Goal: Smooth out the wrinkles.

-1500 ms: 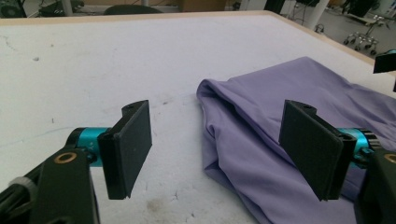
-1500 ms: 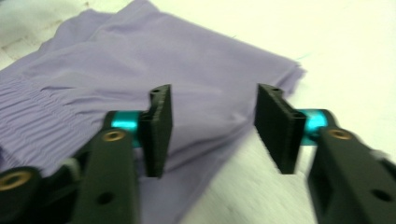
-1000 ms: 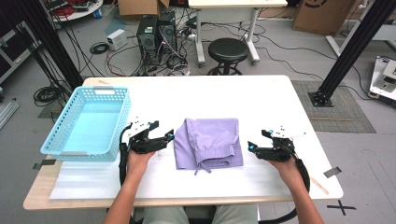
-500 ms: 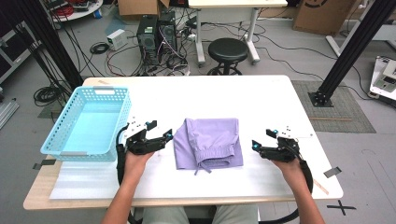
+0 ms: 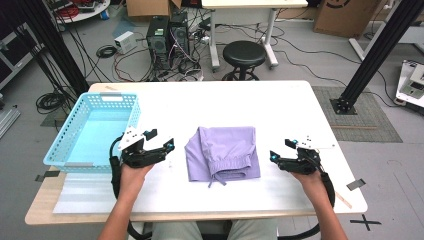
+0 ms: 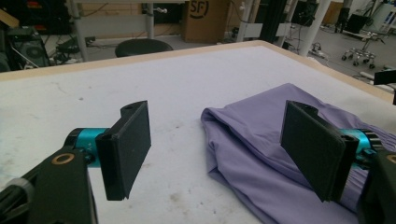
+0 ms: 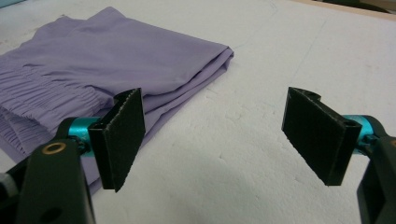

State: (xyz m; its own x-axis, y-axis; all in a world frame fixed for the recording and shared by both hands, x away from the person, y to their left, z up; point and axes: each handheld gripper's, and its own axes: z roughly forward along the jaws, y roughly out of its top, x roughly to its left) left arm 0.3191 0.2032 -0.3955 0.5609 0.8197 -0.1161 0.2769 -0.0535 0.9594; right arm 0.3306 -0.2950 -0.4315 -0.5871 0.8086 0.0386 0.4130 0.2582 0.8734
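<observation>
Folded lilac shorts (image 5: pixel 223 153) with an elastic waistband and drawstring lie in the middle of the white table (image 5: pixel 225 105). My left gripper (image 5: pixel 169 146) rests just left of the cloth, open, its jaws pointing at the left fold. In the left gripper view the shorts (image 6: pixel 261 135) lie ahead and to the right, and the left gripper (image 6: pixel 219 156) holds nothing. My right gripper (image 5: pixel 273 156) is a little to the right of the cloth, open and empty. In the right gripper view the shorts (image 7: pixel 112 70) spread at upper left behind the right gripper (image 7: pixel 212 140).
A light blue plastic basket (image 5: pixel 67 145) stands at the table's left side, beside my left hand. A black stool (image 5: pixel 244 52), computer towers (image 5: pixel 167 37) and cables are on the floor beyond the far edge. Bare table stretches behind and to the right of the shorts.
Both grippers have drawn slightly outward from the shorts over the last second. The shorts lie unchanged and both grippers stay open.
</observation>
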